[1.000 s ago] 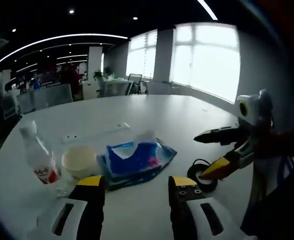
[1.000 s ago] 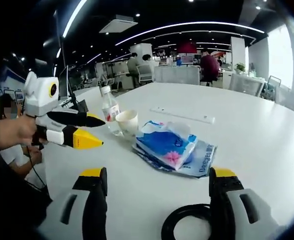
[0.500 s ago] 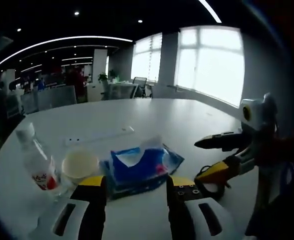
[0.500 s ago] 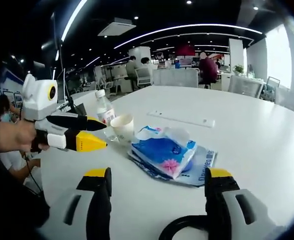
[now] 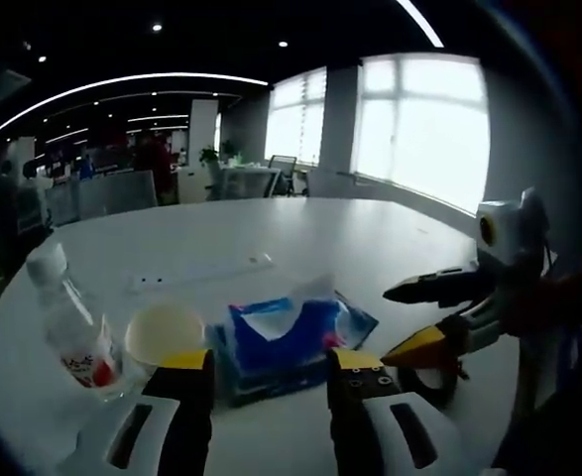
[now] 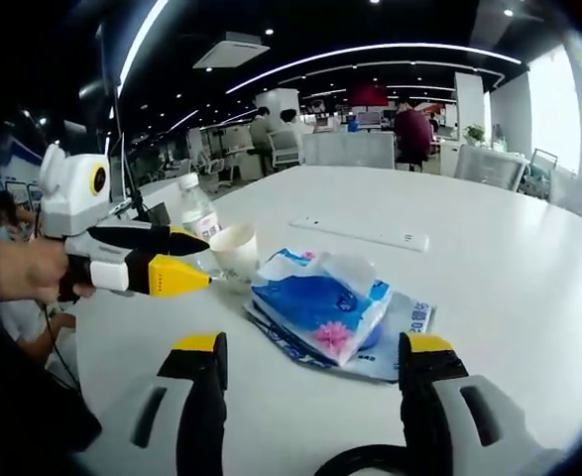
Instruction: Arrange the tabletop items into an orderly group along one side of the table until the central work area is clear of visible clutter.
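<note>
The white round table [image 5: 300, 228] has lots of bare top on the far side, twd the windows, and to the right of the clutter in the right gripper view; its near edge curves round at left in the left gripper view, w/ the bottle close to it.

Clutter sits in one bunch: water bottle [image 5: 70, 327], paper cup [image 5: 164, 334] just beside it, blue tissue pack [image 5: 286, 332] next, lying on a flat blue-printed bag [image 6: 395, 332]. A white power strip [image 5: 199, 274] lies apart, further in on the table. A black cable loop [image 6: 370, 459] sits at the near edge, between the right gripper's jaws at the bottom of the right gripper view.

Left gripper [image 5: 271, 382]: jaws spread, nothing between them, tips just short of the tissue pack and cup (in the right gripper view it comes in from the left, held by a hand [image 6: 28, 273], yellow tip nr the cup). Right gripper [image 6: 315, 362]: jaws wide apart, empty, pointing at the tissue pack.

Vs 1 s ago: both grippers have eased closer to the tissue pack, so it sits nearer the jaw tips in both views. The items themselves haven't shifted on the table.
</note>
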